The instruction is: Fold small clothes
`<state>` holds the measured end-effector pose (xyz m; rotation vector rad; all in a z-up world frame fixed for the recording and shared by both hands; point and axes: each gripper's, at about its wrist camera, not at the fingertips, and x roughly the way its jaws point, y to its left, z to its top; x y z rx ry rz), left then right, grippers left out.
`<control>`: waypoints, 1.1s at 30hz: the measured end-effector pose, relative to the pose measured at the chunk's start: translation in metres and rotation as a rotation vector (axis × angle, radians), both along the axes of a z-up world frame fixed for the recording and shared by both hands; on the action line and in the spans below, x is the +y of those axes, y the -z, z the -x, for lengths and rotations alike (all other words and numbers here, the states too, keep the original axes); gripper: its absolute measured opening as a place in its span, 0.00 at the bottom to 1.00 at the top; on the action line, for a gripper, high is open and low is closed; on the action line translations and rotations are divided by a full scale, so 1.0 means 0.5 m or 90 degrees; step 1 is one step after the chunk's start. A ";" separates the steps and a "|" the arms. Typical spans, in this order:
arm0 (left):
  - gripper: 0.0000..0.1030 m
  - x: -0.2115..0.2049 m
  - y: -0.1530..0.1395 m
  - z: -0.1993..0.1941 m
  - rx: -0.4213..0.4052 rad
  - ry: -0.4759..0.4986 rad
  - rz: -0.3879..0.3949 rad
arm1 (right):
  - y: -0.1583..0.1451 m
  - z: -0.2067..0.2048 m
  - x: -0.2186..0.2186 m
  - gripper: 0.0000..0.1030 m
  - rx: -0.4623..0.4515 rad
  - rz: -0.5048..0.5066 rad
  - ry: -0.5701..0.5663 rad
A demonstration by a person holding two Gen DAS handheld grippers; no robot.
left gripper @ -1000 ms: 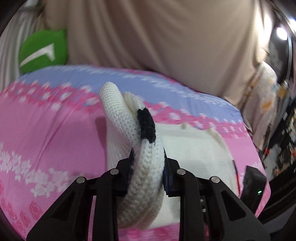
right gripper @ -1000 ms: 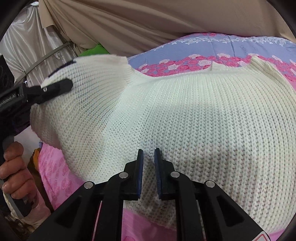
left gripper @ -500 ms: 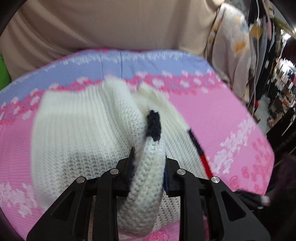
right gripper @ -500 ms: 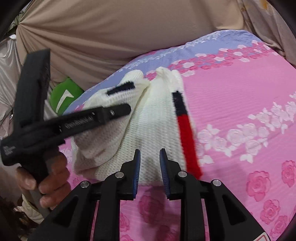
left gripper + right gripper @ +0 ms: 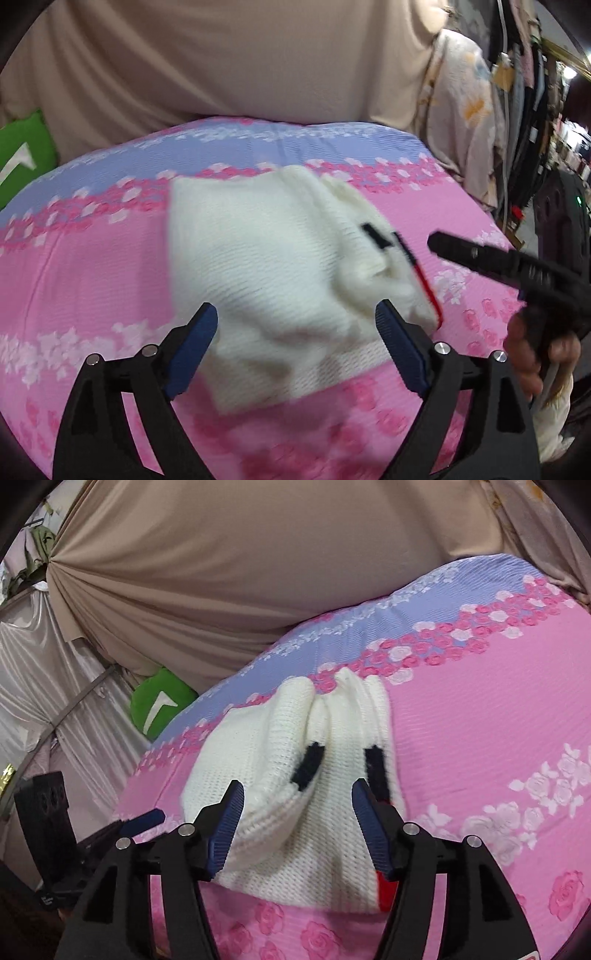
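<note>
the thick roll of white knit that was clamped in the left gripper (image 5: pixel 295 339) half a second ago has been let go, and both the left gripper and the right gripper (image 5: pixel 297 823) have just been opening, so that their blue ribbed pads now stand apart with nothing pressed between them. the small sweater (image 5: pixel 266 266) is laid folded over on the pink floral bedsheet (image 5: pixel 81 266), which suggests that one fold is done and smoothing or a further fold is still owed. a chunky, soft, ribbed knit is seen, bunched in rounded rolls at the far end, with short black stripes (image 5: pixel 309 766) and a red edge strip (image 5: pixel 424 280).
</note>
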<state>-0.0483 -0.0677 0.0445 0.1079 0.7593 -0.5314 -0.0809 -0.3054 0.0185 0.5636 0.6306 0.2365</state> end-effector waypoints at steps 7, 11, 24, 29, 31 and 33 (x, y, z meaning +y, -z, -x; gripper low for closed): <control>0.87 0.070 0.046 -0.002 0.028 -0.056 -0.023 | 0.042 -0.156 0.071 0.61 0.116 0.004 -0.059; 0.87 0.077 0.082 -0.024 0.073 -0.060 -0.023 | 0.025 -0.161 0.098 0.22 0.078 0.002 -0.084; 0.87 0.042 0.061 -0.043 0.082 -0.017 0.024 | 0.063 -0.051 -0.053 0.32 0.051 -0.051 0.021; 0.87 0.010 0.065 -0.028 0.082 0.017 0.008 | -0.012 0.036 -0.013 0.46 -0.015 0.048 -0.010; 0.87 -0.003 0.079 -0.028 0.093 0.028 -0.001 | -0.003 0.044 0.013 0.48 0.005 0.070 -0.041; 0.87 -0.014 0.098 -0.032 0.106 0.030 -0.019 | 0.022 0.039 0.036 0.49 0.032 0.092 -0.051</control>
